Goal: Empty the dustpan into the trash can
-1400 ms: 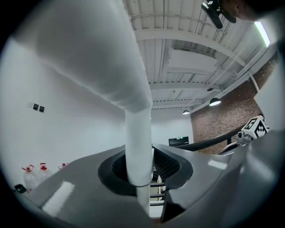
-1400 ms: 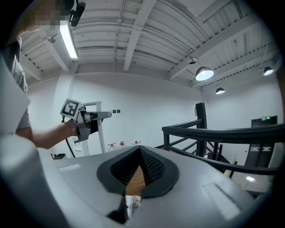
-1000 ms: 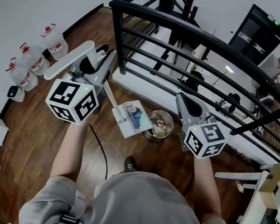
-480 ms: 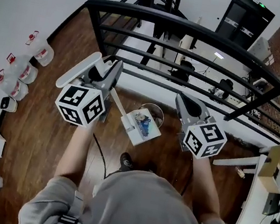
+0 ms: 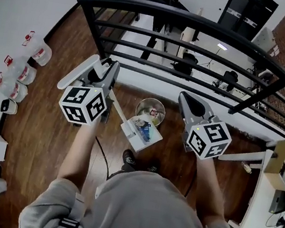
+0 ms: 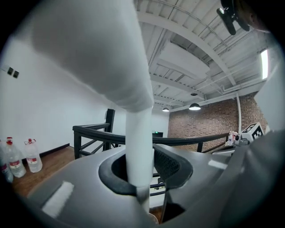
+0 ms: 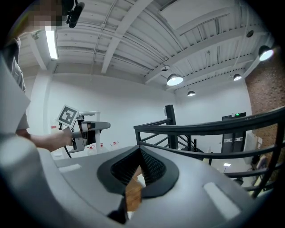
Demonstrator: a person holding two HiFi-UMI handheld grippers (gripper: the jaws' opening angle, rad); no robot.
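Jaws of your left gripper (image 6: 140, 178) pinch the white handle (image 6: 139, 147) of the dustpan (image 5: 130, 131), a sound hold for what looks like light, stiff plastic. It hangs just beside the trash can (image 5: 138, 106), on your side of it, and its loose litter (image 5: 144, 128) is apt to slide. Right of the trash can, your right gripper (image 7: 138, 169) has its jaws closed on nothing.

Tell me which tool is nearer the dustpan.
Left. The left tool grips the dustpan by its handle; the right tool hangs to the dustpan's right, clear of it.
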